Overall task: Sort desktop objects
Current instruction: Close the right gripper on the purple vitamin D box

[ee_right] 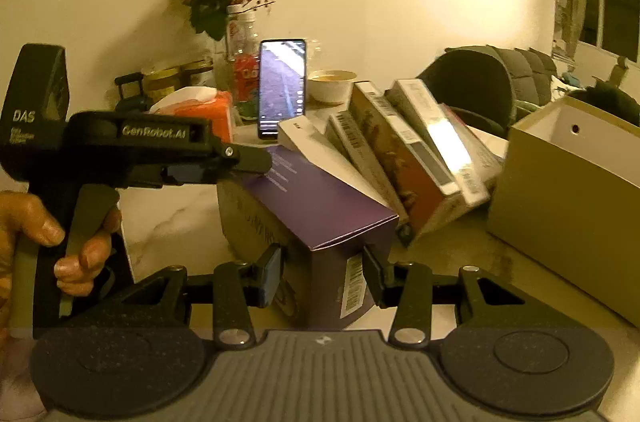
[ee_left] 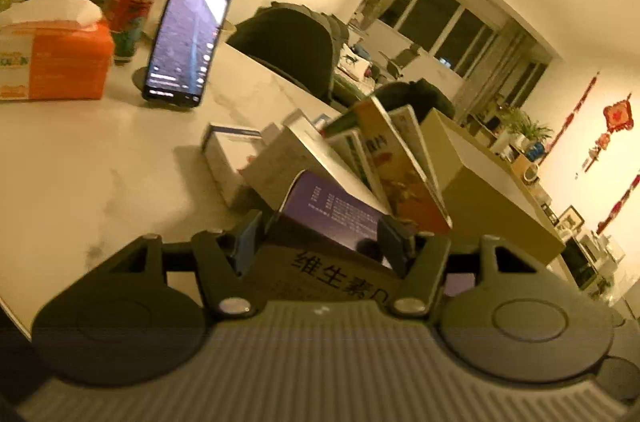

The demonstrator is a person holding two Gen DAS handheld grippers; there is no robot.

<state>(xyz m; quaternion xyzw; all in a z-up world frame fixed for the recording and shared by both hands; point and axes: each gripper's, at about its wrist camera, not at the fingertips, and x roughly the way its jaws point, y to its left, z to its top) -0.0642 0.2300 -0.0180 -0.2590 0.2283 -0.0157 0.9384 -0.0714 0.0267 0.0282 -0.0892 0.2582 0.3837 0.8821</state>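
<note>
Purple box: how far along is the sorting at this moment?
Done: a row of boxes leans against the beige box. In hand: the left gripper and right gripper each clamp an end of the purple box, next to that row. Left: probably adding it to the row; a white box also lies flat behind.

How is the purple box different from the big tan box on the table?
The purple box is closed, while the tan box is open on top. The purple box is slimmer; the tan box looks much bigger. The purple box is gripped at both ends, by the left gripper and the right gripper; nothing holds the tan box. Both are cardboard boxes on the same table.
</note>
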